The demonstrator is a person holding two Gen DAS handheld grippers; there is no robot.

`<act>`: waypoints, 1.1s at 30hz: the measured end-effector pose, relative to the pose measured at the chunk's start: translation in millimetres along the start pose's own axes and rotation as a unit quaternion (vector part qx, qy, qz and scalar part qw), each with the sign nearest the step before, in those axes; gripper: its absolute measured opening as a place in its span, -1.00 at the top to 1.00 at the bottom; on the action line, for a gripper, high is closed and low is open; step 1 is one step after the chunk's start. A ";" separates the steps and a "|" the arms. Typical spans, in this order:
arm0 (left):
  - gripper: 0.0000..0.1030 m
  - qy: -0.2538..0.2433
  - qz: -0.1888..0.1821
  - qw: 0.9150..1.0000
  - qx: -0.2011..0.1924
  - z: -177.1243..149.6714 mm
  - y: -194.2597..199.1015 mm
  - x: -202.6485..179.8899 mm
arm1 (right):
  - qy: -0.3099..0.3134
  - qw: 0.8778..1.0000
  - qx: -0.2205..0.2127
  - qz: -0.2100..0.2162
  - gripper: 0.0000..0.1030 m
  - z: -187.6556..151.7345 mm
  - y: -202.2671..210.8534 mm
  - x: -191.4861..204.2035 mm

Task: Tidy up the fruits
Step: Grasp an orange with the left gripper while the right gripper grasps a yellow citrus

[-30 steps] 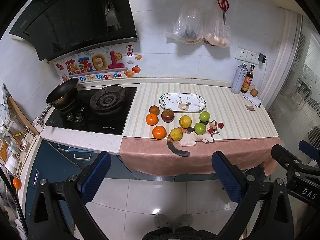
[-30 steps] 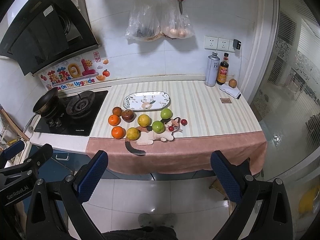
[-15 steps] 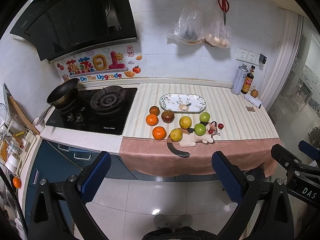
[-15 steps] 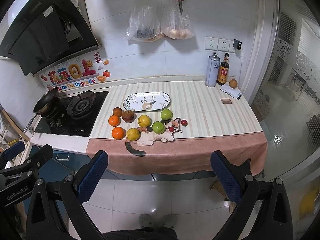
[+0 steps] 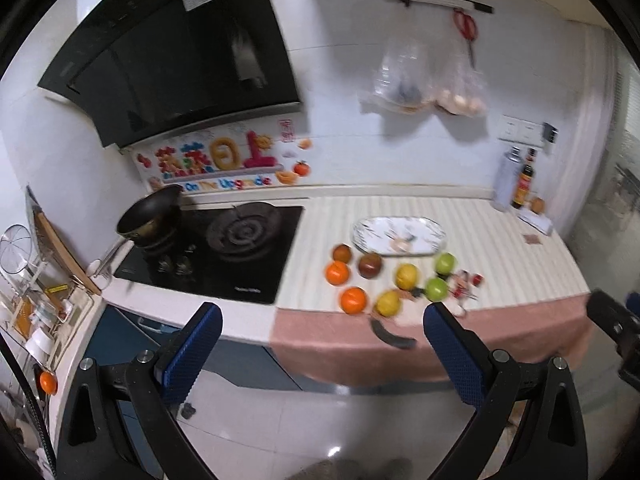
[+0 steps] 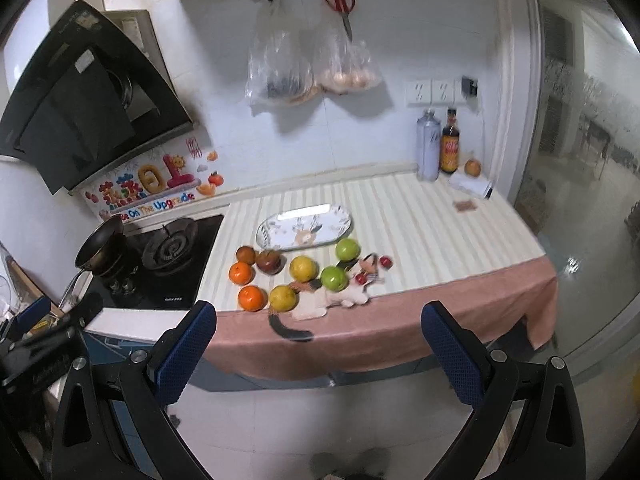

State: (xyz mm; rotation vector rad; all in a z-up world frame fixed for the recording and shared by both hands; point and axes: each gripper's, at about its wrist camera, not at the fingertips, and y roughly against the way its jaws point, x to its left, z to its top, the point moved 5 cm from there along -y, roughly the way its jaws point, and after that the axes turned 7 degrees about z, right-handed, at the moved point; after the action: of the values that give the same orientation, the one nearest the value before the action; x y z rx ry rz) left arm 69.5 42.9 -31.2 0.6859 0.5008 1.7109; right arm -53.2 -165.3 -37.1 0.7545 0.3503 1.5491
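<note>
A: Kitchen counter [image 6: 420,216], striped top, pink cloth [image 6: 400,328] hanging over the front edge. Gas hob [image 6: 168,264] on the left with a black pan [image 6: 100,246] on it, hood above.

B: Fruit?

A: All loose on the counter, in front of an oval plate [image 6: 304,226] that holds none. Two oranges [image 6: 242,273] at the left, one behind the other. A brown fruit [image 6: 245,255] and a dark red apple [image 6: 269,261] just behind them. Two yellow fruits [image 6: 303,268] in the middle, two green apples [image 6: 347,249] to the right, a couple of small red fruits [image 6: 385,261] past those. Several sit on or against a cat-shaped mat [image 6: 340,296] whose dark tail [image 6: 288,330] lies on the cloth.

B: Grippers?

A: Both held out over the floor, well short of the counter, touching nothing. Left gripper [image 5: 324,344]: blue-padded fingers [image 5: 196,344] spread wide, nothing between them. Right gripper [image 6: 320,344]: same, jaws wide apart, nothing held. Each one shows at the edge of the other's view.

B: Anything else up there?

A: Grey can [image 6: 427,152] and dark bottle [image 6: 450,148] at the back right corner, one more orange-brown fruit [image 6: 473,167] beside them. Two plastic bags [image 6: 280,72] and red scissors [image 6: 340,0] hang from a wall rail. Left view is blurred, details soft.
</note>
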 end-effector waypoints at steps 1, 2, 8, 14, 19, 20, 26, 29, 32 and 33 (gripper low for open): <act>-1.00 0.002 0.003 1.000 0.003 -0.7 -8.9 4.4 | -0.005 1.000 0.005 0.005 -1.00 -1.1 -8.7 1.2; -1.00 0.005 0.004 1.000 0.006 -0.7 -17.5 8.5 | -0.009 1.000 0.007 0.009 -1.00 -2.0 -21.6 2.5; -1.00 0.008 0.018 0.999 0.047 7.1 -92.3 24.9 | -0.017 0.999 0.044 0.006 -1.00 3.1 -93.8 1.1; -0.99 0.012 -0.001 0.992 0.126 15.8 -180.9 19.4 | -0.024 0.995 0.091 0.017 -0.99 24.7 -191.0 -15.3; -0.80 0.009 -0.008 0.980 0.196 19.2 -269.1 -4.3 | -0.020 0.988 0.149 0.038 -0.89 42.2 -292.4 -26.9; -0.78 0.009 -0.012 0.977 0.213 18.2 -285.7 -9.9 | -0.017 0.985 0.166 0.039 -0.81 44.5 -315.9 -29.2; -0.73 0.009 -0.031 0.951 0.309 9.0 -383.9 -45.8 | 0.002 0.962 0.270 0.051 -0.70 44.5 -451.0 -39.4; -0.73 -0.004 -0.033 0.938 0.345 3.9 -424.8 -63.1 | 0.014 0.950 0.308 0.051 -0.70 38.2 -494.8 -40.3; -0.73 -0.017 -0.031 0.927 0.373 -2.4 -456.0 -75.1 | 0.021 0.937 0.344 0.058 -0.70 30.2 -520.9 -37.2; -0.73 -0.021 -0.033 0.924 0.380 -5.0 -465.7 -79.0 | 0.025 0.934 0.352 0.059 -0.70 28.5 -527.7 -36.6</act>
State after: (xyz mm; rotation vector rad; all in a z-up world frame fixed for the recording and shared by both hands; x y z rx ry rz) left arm 413.8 78.7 -352.7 1.2329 1.1705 1.4072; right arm 367.2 -133.4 -357.8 1.3077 0.9432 1.5572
